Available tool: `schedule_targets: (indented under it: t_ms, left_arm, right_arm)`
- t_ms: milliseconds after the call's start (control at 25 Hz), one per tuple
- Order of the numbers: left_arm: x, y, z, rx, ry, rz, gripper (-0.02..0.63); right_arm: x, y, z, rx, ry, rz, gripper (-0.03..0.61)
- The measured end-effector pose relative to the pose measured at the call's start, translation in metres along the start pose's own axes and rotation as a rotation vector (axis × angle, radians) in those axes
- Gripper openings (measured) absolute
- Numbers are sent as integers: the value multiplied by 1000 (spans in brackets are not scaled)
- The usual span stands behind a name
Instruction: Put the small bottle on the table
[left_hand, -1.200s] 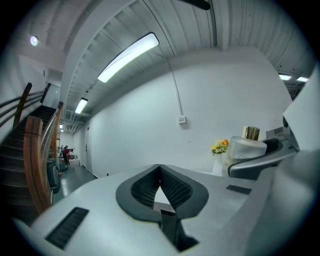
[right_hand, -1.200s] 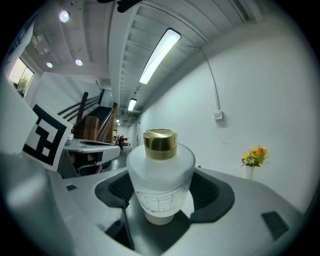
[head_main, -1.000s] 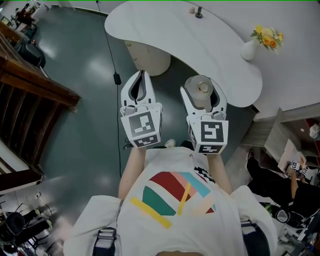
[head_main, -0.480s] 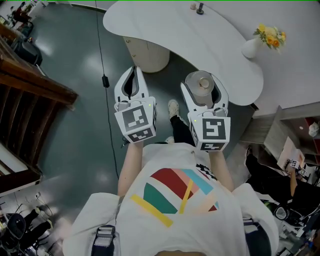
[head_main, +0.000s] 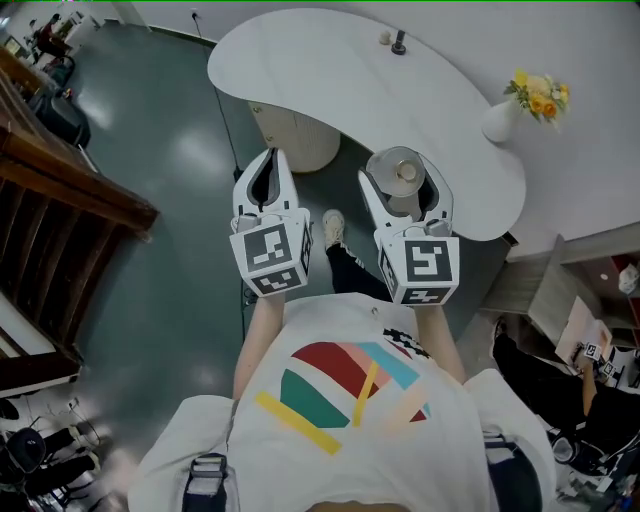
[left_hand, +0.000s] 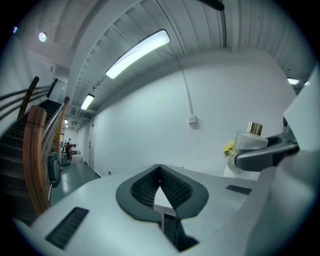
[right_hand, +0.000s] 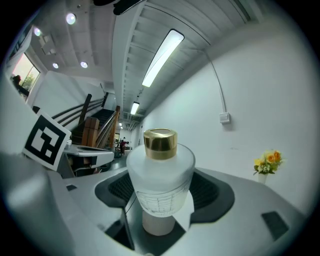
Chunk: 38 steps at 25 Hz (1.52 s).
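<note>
Right gripper (head_main: 404, 180) clamps frosted round small bottle (right_hand: 160, 175), shiny gold cap. Left gripper (head_main: 271, 160) ribbed pads (left_hand: 143, 190) pressed together, empty. Both near curved white table (head_main: 300, 60).

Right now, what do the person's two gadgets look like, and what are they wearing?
The left hand-held gripper and right hand-held gripper are white plastic shells with dark ribbed pads inside. Each carries a cube with black-and-white square markers. The person wears a white T-shirt printed with coloured stripes.
</note>
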<state>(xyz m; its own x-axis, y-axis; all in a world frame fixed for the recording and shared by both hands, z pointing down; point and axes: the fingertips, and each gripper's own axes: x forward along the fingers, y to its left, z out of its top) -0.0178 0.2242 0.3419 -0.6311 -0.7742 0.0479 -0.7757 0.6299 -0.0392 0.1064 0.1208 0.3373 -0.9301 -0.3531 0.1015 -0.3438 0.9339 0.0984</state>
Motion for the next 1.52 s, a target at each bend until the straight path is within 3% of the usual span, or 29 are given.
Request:
schedule_targets:
  t_ms: [200,600,1520]
  left_arm:
    - [21,13,27,17,-63,21,17]
    - [67,21,32,54,-69,35,17]
    - [270,31,29,87,0,-17,17]
  right_arm:
    - [32,-7,13,-1,-37,13,331]
    - [83,-19,10,-1,-24,34,331]
    - [253,-98,3,4,76,20,331]
